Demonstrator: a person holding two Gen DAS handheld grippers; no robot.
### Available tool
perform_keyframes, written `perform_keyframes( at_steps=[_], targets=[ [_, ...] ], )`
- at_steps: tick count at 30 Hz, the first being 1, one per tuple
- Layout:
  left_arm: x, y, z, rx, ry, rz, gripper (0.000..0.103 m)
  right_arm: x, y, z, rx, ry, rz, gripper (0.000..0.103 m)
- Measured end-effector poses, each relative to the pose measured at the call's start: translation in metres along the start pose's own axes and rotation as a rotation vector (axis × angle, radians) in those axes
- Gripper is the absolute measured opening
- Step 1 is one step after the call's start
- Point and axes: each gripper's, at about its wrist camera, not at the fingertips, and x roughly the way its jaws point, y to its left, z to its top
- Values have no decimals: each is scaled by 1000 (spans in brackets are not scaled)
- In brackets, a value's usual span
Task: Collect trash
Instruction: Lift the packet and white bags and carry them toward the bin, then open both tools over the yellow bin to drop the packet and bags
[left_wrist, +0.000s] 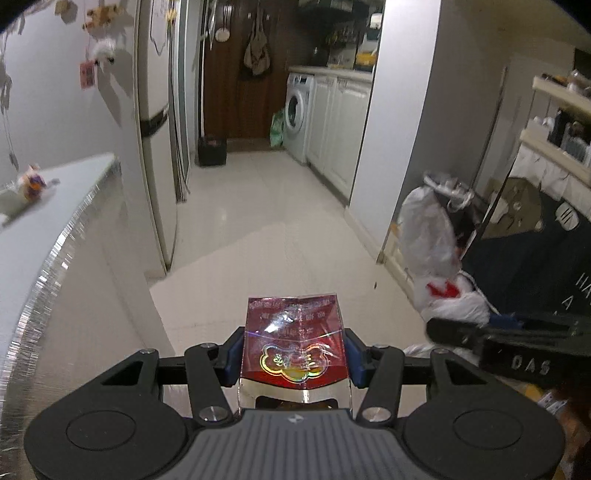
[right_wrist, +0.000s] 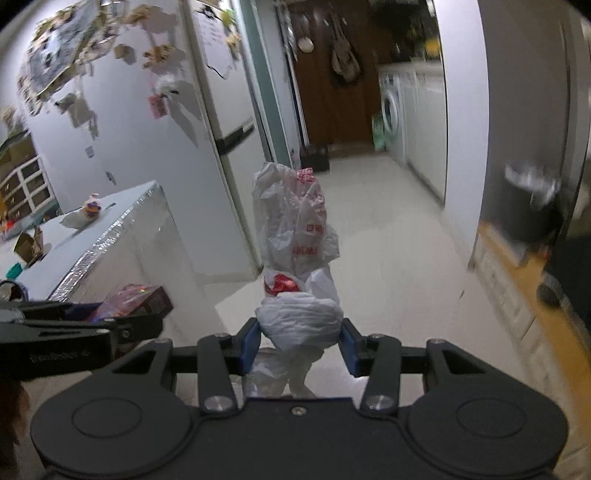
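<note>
My left gripper (left_wrist: 293, 356) is shut on a shiny red box wrapped in clear film (left_wrist: 293, 347), held in the air above the floor. The box also shows at the left of the right wrist view (right_wrist: 133, 301). My right gripper (right_wrist: 299, 341) is shut on a bunched white plastic bag with red print (right_wrist: 295, 236), which stands up from the jaws. The bag also shows at the right of the left wrist view (left_wrist: 432, 251), with the right gripper's body below it.
A white counter with a foil-taped edge (left_wrist: 55, 236) stands on the left, with a small toy (left_wrist: 33, 182) on it. A fridge (left_wrist: 155, 147) stands behind it. A tiled corridor (left_wrist: 266, 221) leads to a washing machine (left_wrist: 297, 110). Shelves and a dark bin (right_wrist: 524, 214) are on the right.
</note>
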Motion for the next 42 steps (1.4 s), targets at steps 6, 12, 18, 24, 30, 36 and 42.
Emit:
perform_keyframes(
  at_steps=[6, 12, 18, 24, 30, 36, 42],
  targets=[
    [55, 10, -9, -7, 95, 27, 54, 60, -14, -24, 15, 105, -31, 46],
    [114, 26, -29, -39, 200, 41, 54, 114, -28, -45, -18, 238, -70, 46],
    [162, 37, -52, -60, 313, 24, 54, 164, -40, -65, -11, 363, -80, 46],
    [200, 45, -72, -29, 429, 12, 54, 206, -38, -84, -56, 486, -96, 47],
    [233, 60, -94, -17, 560, -10, 54, 233, -32, -100, -109, 578, -95, 47],
    [255, 67, -111, 1, 646, -23, 54, 253, -27, -113, -149, 644, -88, 47],
    [268, 69, -124, 16, 708, -43, 54, 267, -21, -121, -183, 680, -70, 47]
  ],
)
